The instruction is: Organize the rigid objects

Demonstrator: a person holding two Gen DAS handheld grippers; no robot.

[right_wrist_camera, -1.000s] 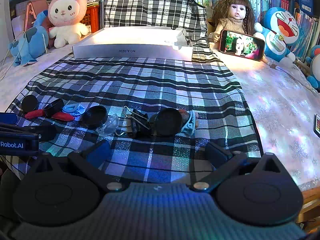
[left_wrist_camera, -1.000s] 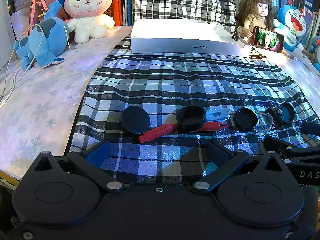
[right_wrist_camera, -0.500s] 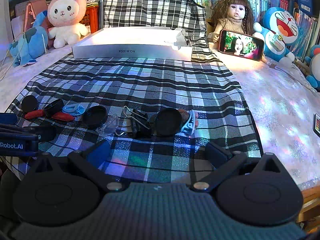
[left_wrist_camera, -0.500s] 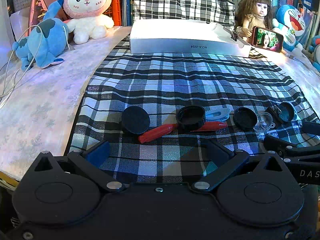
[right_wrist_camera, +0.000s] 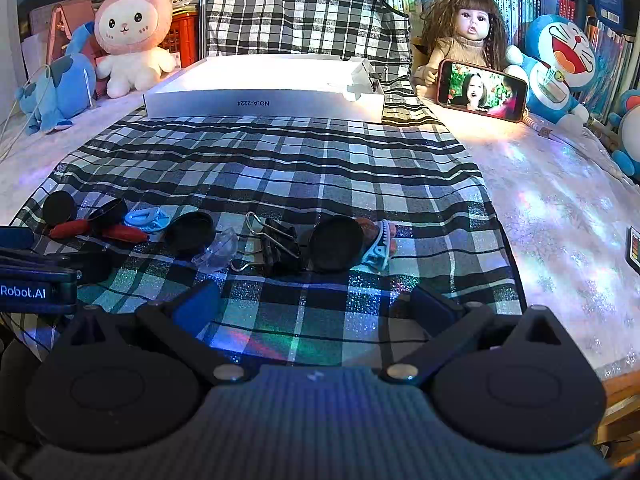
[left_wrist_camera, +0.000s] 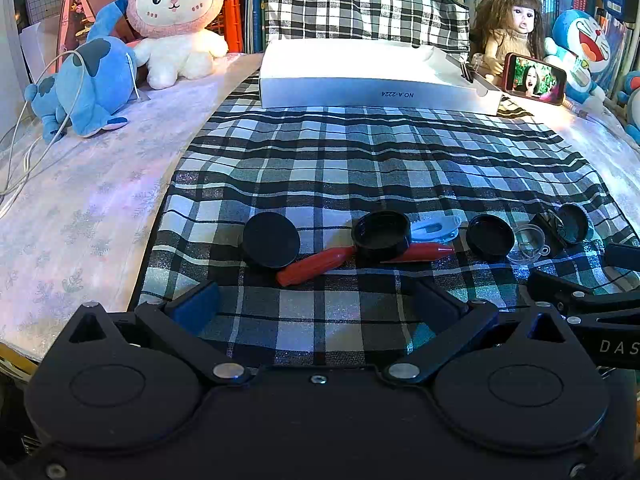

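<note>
A row of small things lies on the plaid cloth: a black lid, red sticks, an upturned black cap, a pale blue clip, another black cap, a clear cup. The right wrist view adds a black binder clip, a black lid and a white-blue clip. My left gripper is open and empty, just short of the red sticks. My right gripper is open and empty, short of the binder clip.
A white open box stands at the cloth's far edge. Plush toys, a doll and a phone playing video line the back. A white cable lies at the left.
</note>
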